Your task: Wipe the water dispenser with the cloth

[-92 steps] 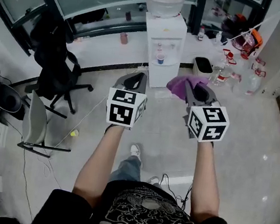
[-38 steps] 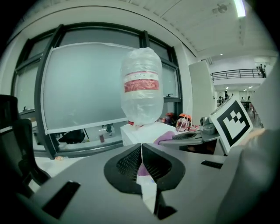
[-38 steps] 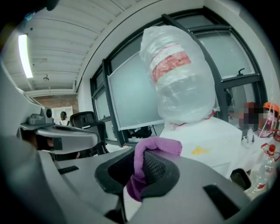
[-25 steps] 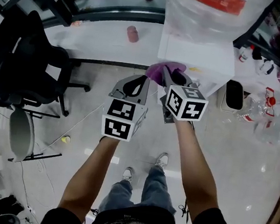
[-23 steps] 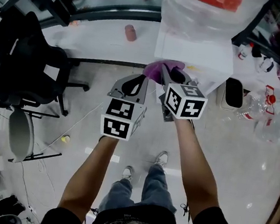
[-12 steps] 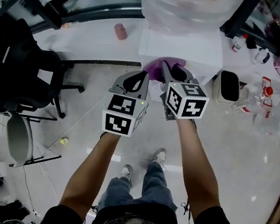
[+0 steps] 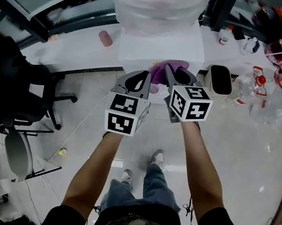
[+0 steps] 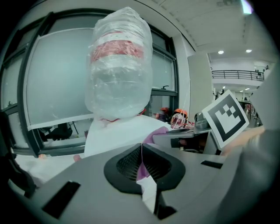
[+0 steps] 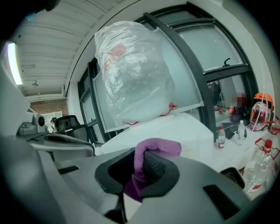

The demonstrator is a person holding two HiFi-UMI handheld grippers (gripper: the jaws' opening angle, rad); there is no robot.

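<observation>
Both arms (image 7: 94, 165) outstretched, right tool (image 9: 139, 169) gripping cloth (image 9: 161, 146)

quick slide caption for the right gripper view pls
Right tool clamped on a purple cloth, facing the white water dispenser and its plastic-wrapped bottle.

The left gripper (image 8: 141, 153) had its dark jaws closed together with nothing between them, and it pointed at the water dispenser (image 8: 118, 133). The dispenser's white top filled the middle of the view. On it stood the big bottle (image 8: 118, 65), wrapped in clear plastic, with a red band near its upper end. Just to the right, the right gripper (image 8: 162, 138) reached toward the right edge of the dispenser's top. A purple cloth (image 8: 158, 130) was bunched at its tip, and its marker cube (image 8: 225, 118) sat further back. Tall dark-framed windows (image 8: 48, 96) stood behind.
</observation>
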